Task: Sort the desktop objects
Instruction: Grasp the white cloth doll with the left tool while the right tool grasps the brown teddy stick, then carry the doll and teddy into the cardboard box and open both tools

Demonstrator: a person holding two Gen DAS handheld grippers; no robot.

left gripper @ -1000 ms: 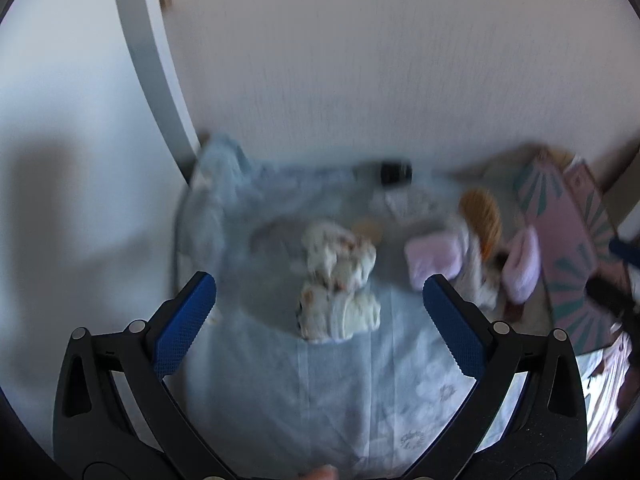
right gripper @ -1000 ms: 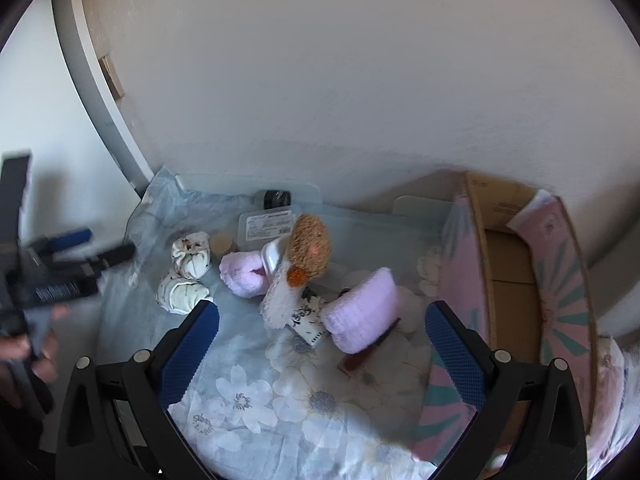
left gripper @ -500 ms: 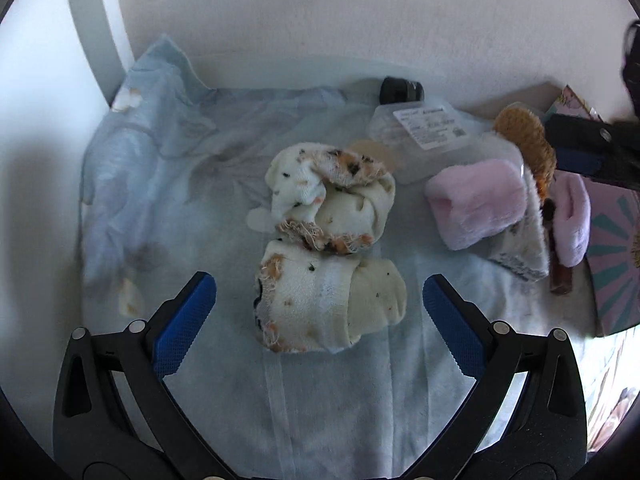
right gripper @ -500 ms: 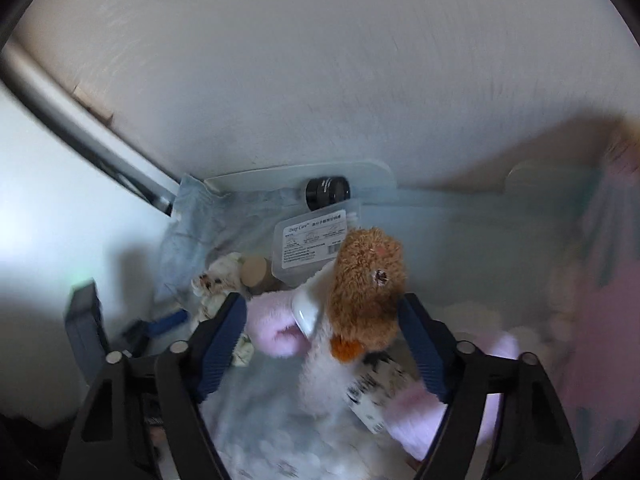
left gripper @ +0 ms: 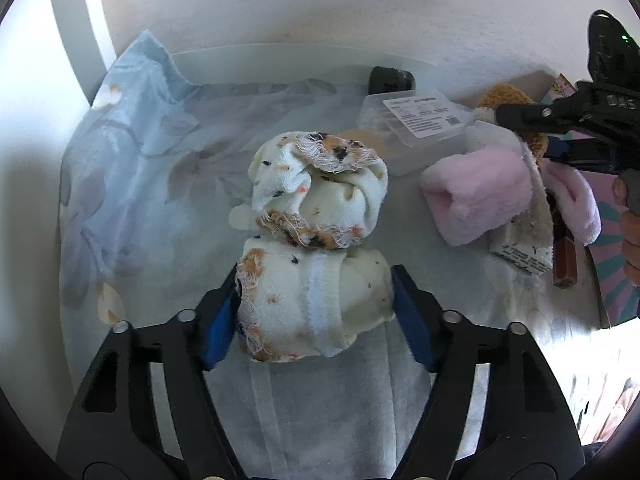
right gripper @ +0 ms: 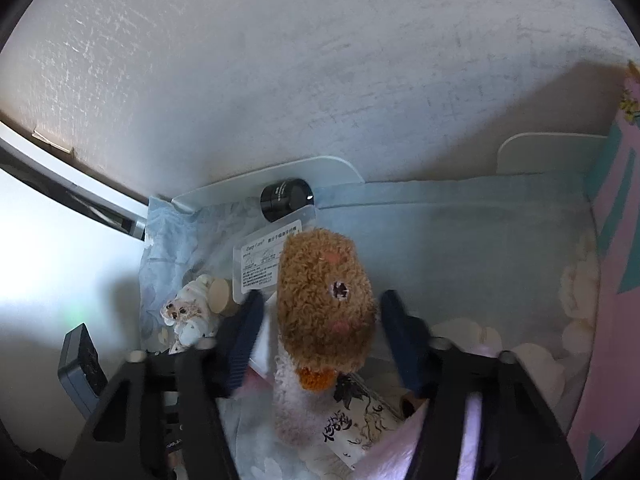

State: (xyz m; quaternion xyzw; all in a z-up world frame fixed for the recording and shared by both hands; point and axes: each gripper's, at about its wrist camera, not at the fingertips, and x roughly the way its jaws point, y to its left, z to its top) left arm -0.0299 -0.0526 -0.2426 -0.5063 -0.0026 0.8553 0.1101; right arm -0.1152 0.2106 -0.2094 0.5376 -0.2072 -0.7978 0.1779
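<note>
My left tongs (left gripper: 314,312) have dropped and closed in, pads now touching both sides of the near rolled sock (left gripper: 312,304) at six o'clock. My right tongs (right gripper: 320,344) have narrowed around the brown plush toy (right gripper: 326,304); contact unclear. Lifts come next, I reckon.

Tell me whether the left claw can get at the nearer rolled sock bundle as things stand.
Probably yes. The left claw already brackets the nearer rolled sock bundle, a blue pad against each side. The other bundle touches its far edge but blocks nothing.
</note>
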